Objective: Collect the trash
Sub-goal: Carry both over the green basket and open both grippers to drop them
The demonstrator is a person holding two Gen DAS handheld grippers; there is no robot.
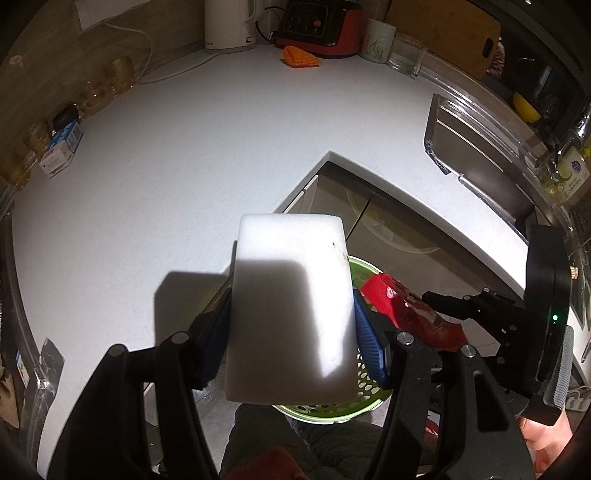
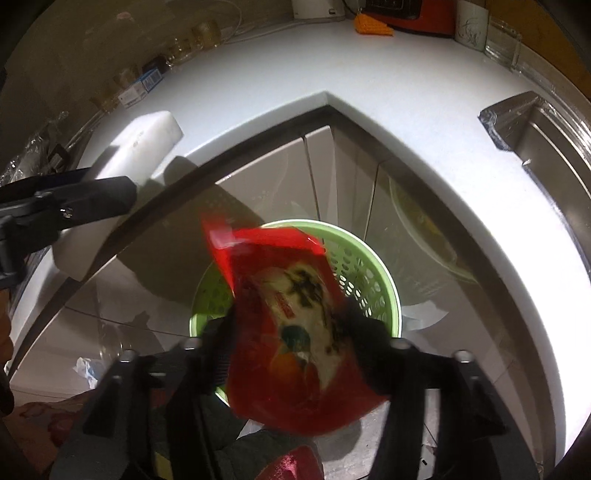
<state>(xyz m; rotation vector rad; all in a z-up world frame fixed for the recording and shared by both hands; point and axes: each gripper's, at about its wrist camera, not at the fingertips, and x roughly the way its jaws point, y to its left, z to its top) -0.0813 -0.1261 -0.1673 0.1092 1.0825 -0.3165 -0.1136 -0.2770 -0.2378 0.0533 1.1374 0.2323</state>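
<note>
The right hand-held gripper (image 2: pixel 291 354) stood with jaws apart, the red snack wrapper (image 2: pixel 295 332) slipping loose above the green basket (image 2: pixel 369 266), while the left hand-held gripper (image 1: pixel 291 332) clamped a white foam block (image 1: pixel 291 302), which I judged should be dropped in next.

White L-shaped countertop (image 1: pixel 192 155), my work surface. At its far edge stood a white kettle (image 1: pixel 229 26), a red appliance (image 1: pixel 321 29), an orange cloth (image 1: pixel 300 57), a mug (image 1: pixel 376 42) and a glass (image 1: pixel 406 55). Along the left: amber jars (image 1: pixel 107 85), a small carton (image 1: pixel 61 149). Floor: green perforated basket (image 2: pixel 354 269), near my feet.
</note>
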